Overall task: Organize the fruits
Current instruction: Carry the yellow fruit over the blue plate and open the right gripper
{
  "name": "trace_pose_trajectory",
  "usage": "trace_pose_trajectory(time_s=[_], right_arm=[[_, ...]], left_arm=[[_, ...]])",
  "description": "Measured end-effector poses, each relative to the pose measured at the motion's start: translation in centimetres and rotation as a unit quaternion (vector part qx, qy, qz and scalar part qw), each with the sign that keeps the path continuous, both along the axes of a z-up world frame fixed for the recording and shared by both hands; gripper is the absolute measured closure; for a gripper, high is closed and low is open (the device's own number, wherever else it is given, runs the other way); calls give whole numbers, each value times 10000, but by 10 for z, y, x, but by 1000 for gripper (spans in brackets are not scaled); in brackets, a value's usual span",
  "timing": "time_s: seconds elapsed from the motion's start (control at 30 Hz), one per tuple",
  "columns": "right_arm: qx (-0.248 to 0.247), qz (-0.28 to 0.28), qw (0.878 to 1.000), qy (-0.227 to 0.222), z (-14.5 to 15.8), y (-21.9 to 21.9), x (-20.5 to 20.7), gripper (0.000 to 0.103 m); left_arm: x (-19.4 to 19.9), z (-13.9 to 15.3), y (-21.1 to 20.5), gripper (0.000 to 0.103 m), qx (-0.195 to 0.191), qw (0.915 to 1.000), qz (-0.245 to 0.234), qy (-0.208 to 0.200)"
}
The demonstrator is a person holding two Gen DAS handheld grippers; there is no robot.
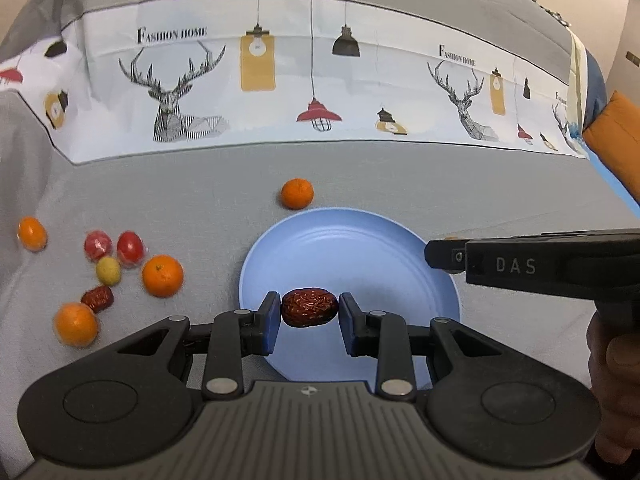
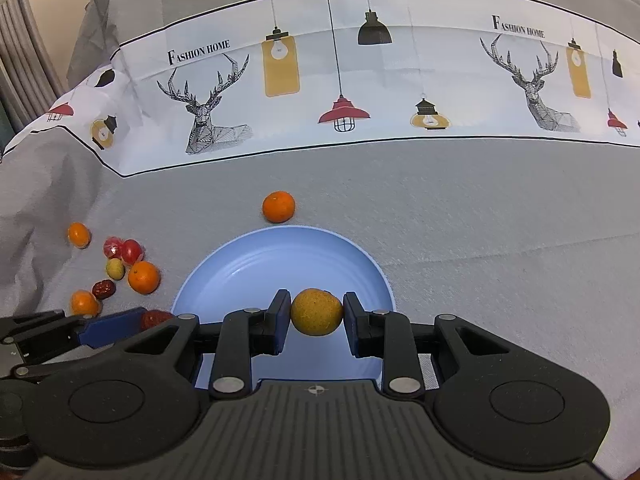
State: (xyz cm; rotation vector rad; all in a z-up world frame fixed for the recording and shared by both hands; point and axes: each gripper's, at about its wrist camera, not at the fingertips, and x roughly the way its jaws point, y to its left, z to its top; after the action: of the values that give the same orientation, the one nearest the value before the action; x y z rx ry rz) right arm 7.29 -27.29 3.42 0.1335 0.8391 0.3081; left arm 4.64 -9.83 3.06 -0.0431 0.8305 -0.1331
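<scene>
Blue plate (image 1: 400, 240) sits mid-desk on the grey tablecloth (image 1: 200, 184), nothing resting in it. Left hand-held gripper (image 1: 309, 309) is clamped on a wrinkled red jujube (image 1: 309, 306), pads pressing both ends, held over the plate's near part. Right hand-held gripper (image 2: 316, 312) is clamped on a round yellow-green fruit (image 2: 316, 312), also held over the near part of the plate (image 2: 248, 264). In the left wrist view the right unit's black body, marked DAS, juts in from the right across the plate rim, with part of a hand (image 1: 616, 392) below it. One tangerine (image 1: 297, 193) lies just beyond the plate's far rim. Loose cluster left of the plate, apart from it: two red wrapped pieces (image 1: 114, 245) touching each other, a small yellow fruit (image 1: 108, 270) against them, a tangerine beside that (image 1: 163, 275), a second jujube (image 1: 97, 298), two more tangerines at the outer edges (image 1: 32, 233). White band printed with deer and lamps (image 1: 280, 76) runs across the cloth behind.
</scene>
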Motion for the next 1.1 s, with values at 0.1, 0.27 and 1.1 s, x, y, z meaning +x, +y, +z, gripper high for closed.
trace_pose_trajectory(time_s=[0.1,0.27,1.1], right_arm=[[-6,-2,10000,-1,0,0,-1,73],[-32,2,10000,1,0,0,-1,73],[-114,-92,9999,68,-4,-1,-1,73]], left_arm=[[0,-1,1,69,-79,9999,35,60],[-1,-2,-2,68,-59,10000,-3,55],[5,-13,-19,68,-29,9996,-179,204]])
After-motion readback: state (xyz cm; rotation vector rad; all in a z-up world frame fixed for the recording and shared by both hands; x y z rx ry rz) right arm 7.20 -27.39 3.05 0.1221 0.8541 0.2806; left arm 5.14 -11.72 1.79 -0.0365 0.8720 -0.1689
